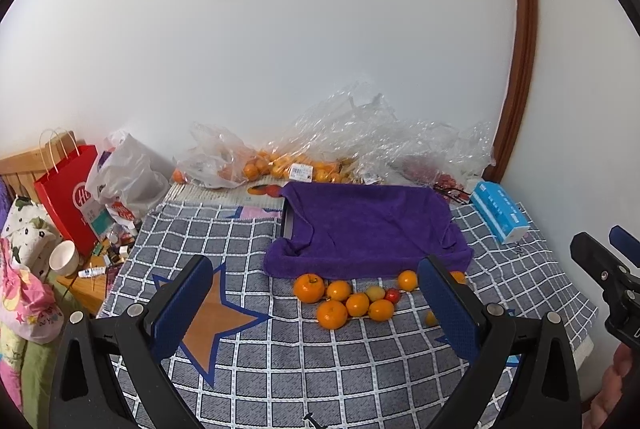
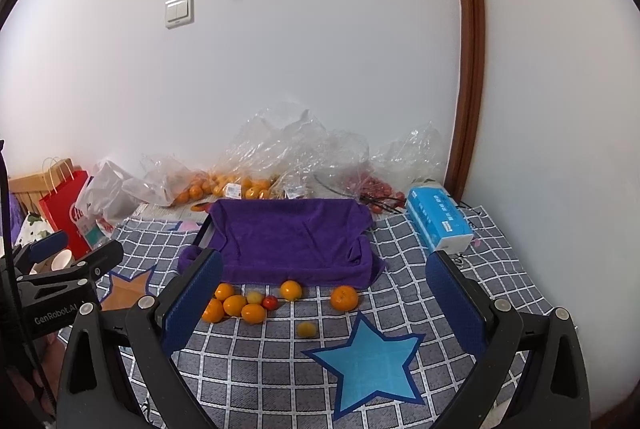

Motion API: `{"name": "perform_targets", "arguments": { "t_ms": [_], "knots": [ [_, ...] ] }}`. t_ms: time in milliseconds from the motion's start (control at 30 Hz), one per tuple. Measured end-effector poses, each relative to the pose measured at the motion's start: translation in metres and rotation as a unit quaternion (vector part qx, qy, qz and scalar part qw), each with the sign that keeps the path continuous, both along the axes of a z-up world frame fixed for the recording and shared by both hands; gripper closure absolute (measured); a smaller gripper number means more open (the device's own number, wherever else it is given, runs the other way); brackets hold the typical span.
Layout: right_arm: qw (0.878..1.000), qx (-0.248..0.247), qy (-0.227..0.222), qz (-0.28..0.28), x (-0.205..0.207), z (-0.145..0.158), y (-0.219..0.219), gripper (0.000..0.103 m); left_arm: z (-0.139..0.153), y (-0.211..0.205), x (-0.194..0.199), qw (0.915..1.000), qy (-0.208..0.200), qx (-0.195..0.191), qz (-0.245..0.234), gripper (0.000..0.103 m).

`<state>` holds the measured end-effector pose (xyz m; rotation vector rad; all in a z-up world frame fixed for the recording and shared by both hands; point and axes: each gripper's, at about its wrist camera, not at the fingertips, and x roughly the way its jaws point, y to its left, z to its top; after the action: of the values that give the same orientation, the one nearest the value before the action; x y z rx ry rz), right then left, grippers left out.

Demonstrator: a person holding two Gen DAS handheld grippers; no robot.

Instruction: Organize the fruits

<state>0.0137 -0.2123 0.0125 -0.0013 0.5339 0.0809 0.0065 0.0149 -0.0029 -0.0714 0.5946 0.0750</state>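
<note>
1. Short of the purple towel [image 1: 368, 225], both grippers are held up off the checked bedspread [image 1: 280, 369] with nothing in them. The left gripper [image 1: 316, 313] is spread wide, and so is the right gripper [image 2: 324, 305].
2. The towel is draped over what looks like a tray or box, with a dark edge peeking out at its left side, so that's probably where the fruit is meant to end up. Just a guess though.
3. The fruit cluster [image 1: 348, 299] is lying right at the towel's near edge: several oranges bunched up touching each other, plus a small yellow one [image 2: 254, 297] and a small red one [image 2: 270, 302].
4. One bigger orange [image 2: 344, 298] is sat a bit apart to the right along the same edge, and a tiny yellow-orange fruit [image 2: 307, 329] is further out from the towel on its own.
5. For the pick, the loners should probably be gone for first, since a jaw can be got down either side without anything being knocked. In the clump, neighbours would likely be shoved and set rolling.
6. Round skins are slippy, so a grip across the widest part and a gentle squeeze is advised.
7. Behind the towel, bagged fruit [image 1: 280, 165] in clear plastic is piled by the wall.
</note>
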Motion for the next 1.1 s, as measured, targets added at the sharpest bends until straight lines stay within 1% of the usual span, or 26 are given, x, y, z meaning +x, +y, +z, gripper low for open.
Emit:
{"name": "perform_targets", "arguments": {
  "t_ms": [167,233,367,433,500,533,567,700,800,867,1000,1100],
  "knots": [
    [1.0,-0.008,0.016,-0.009,0.023,-0.026,-0.009,0.003,-0.029,0.019,0.022,0.9993,0.029,-0.013,0.018,0.0],
    [0.999,-0.017,0.025,-0.018,0.035,-0.042,-0.012,0.003,-0.046,0.028,0.036,0.9983,0.051,-0.018,0.022,0.001],
    [0.997,-0.031,0.074,-0.015,0.065,-0.08,-0.013,0.004,-0.075,0.039,0.058,0.9956,0.088,-0.017,0.029,0.003],
    [0.995,-0.033,0.091,-0.014,0.076,-0.098,-0.013,0.01,-0.088,0.045,0.068,0.9938,0.105,-0.02,0.029,0.003],
    [0.992,-0.032,0.122,-0.008,0.09,-0.12,-0.013,0.021,-0.101,0.05,0.075,0.9921,0.119,-0.024,0.032,0.003],
    [0.991,-0.03,0.132,-0.007,0.096,-0.129,-0.013,0.024,-0.107,0.053,0.078,0.9912,0.125,-0.026,0.033,0.003],
    [0.989,-0.026,0.143,-0.005,0.103,-0.14,-0.014,0.029,-0.113,0.056,0.081,0.9903,0.132,-0.029,0.033,0.003],
    [0.985,-0.005,0.172,0.001,0.126,-0.169,-0.017,0.04,-0.131,0.061,0.09,0.989,0.14,-0.04,0.026,0.003],
    [0.982,0.0,0.19,0.005,0.141,-0.185,-0.017,0.041,-0.144,0.061,0.099,0.9862,0.155,-0.055,0.018,0.003],
    [0.98,-0.002,0.198,0.008,0.148,-0.194,-0.016,0.044,-0.15,0.058,0.107,0.9849,0.161,-0.062,0.008,0.004],
    [0.976,0.011,0.218,0.008,0.162,-0.212,-0.017,0.045,-0.158,0.053,0.125,0.9832,0.169,-0.07,0.0,0.009],
    [0.976,0.009,0.219,0.008,0.166,-0.218,-0.017,0.045,-0.163,0.049,0.137,0.9814,0.18,-0.068,-0.008,0.012]
  ]
}}
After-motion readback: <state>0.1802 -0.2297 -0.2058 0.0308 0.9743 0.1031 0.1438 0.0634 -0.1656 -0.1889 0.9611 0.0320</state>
